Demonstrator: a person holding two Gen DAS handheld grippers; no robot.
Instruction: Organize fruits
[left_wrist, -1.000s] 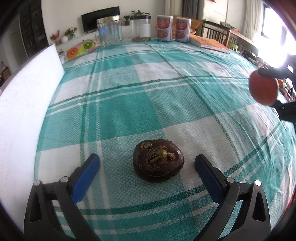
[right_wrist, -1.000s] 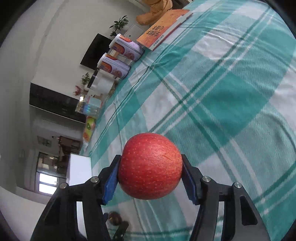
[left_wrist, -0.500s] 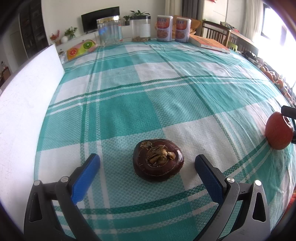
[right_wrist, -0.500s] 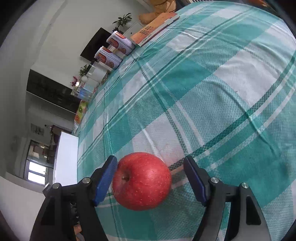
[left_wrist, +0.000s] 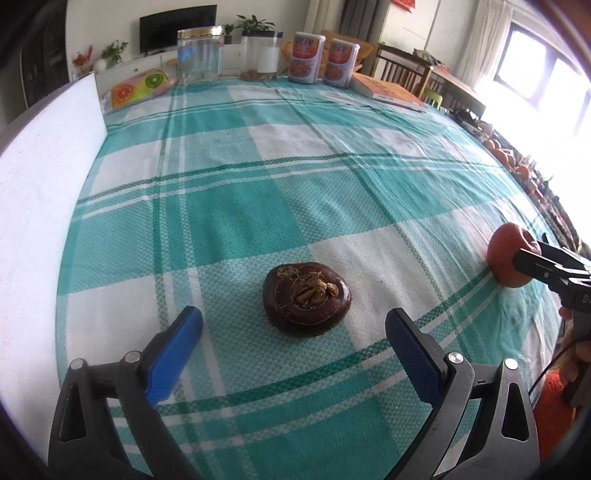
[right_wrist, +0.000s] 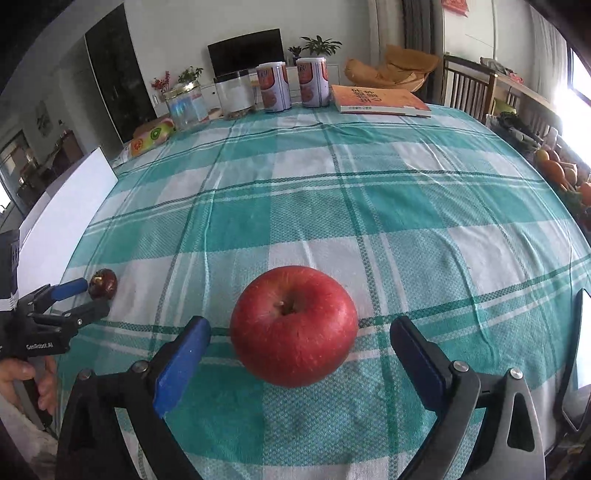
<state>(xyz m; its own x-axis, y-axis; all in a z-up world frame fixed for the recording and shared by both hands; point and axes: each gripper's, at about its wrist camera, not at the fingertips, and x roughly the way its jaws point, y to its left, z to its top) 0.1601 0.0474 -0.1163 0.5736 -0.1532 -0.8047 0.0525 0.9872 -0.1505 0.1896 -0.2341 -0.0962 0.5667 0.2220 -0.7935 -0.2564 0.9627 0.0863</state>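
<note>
The red apple (right_wrist: 294, 325) sits on the table (right_wrist: 369, 206), stem up, on the green and white checked cloth. The right tool (right_wrist: 299, 354) is around it, but the blue pads do not touch it. There is a gap on each side, and the jaws are opening wider right now. So the apple looks set down and let go.

In the left wrist view the same apple shows far off at 3 o'clock, at the edge of the picture, with the right tool's dark finger in front of it.

The dark brown fruit (left_wrist: 306, 299), round and flat with a dry tan bit on top, lies on the table too. It is between the two blue pads of the left tool (left_wrist: 293, 339), a bit ahead of them, toward 12 o'clock. The left tool is wide open and holds nothing. It does not touch the fruit.

From the right wrist view the brown fruit is small and far away at 9 o'clock, well apart from the apple.

So two fruits are out on the cloth, one near each tool. I think the apple's turn is done. More orange fruits (right_wrist: 554, 168) wait in a pile at the table's edge at 3 o'clock. They are too small to count. I cannot tell what the final order should look like, so a good part of the job seems left.
</note>
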